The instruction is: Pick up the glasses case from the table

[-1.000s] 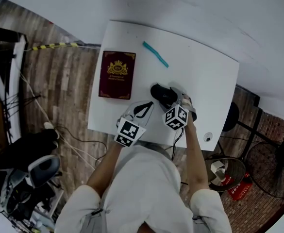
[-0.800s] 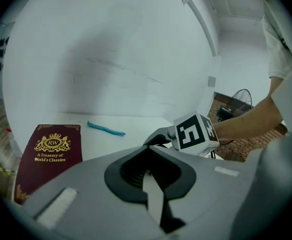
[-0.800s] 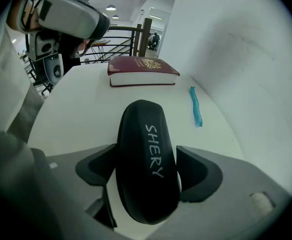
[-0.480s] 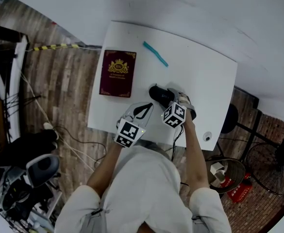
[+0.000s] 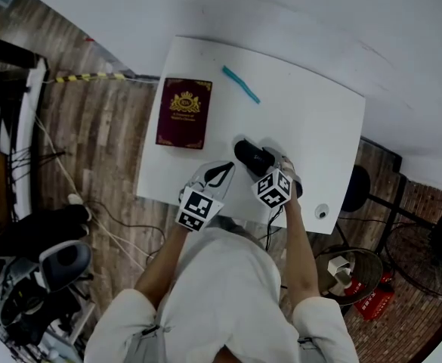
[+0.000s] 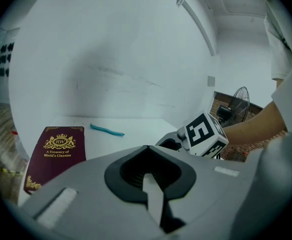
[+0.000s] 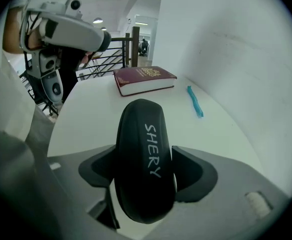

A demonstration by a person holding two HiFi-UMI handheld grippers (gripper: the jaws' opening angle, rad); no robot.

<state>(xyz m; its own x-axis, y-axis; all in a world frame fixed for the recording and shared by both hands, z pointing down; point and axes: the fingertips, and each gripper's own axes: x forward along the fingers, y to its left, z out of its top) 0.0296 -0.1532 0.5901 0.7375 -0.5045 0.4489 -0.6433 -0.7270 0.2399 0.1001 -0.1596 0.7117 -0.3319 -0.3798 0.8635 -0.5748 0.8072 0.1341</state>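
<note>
The black glasses case (image 5: 251, 155) (image 7: 145, 159), lettered in white, lies lengthwise between my right gripper's (image 5: 270, 162) (image 7: 145, 173) jaws, and both dark pads press on its sides. It is near the front of the white table (image 5: 311, 119). My left gripper (image 5: 217, 174) (image 6: 148, 176) is just to its left over the table's front edge, jaws shut with nothing between them. From the left gripper view the case is mostly hidden behind the right gripper's marker cube (image 6: 203, 133).
A maroon book (image 5: 183, 113) (image 6: 56, 151) (image 7: 145, 79) lies at the table's left. A teal strip (image 5: 241, 84) (image 7: 195, 101) lies near the far edge by the white wall. A small round item (image 5: 323, 212) is at the front right corner. Cables, a fan and a stool stand on the floor around.
The right gripper has closed in on the glasses case and shifted a little toward the table's front edge, the case moving with it. The left gripper has stayed put.
</note>
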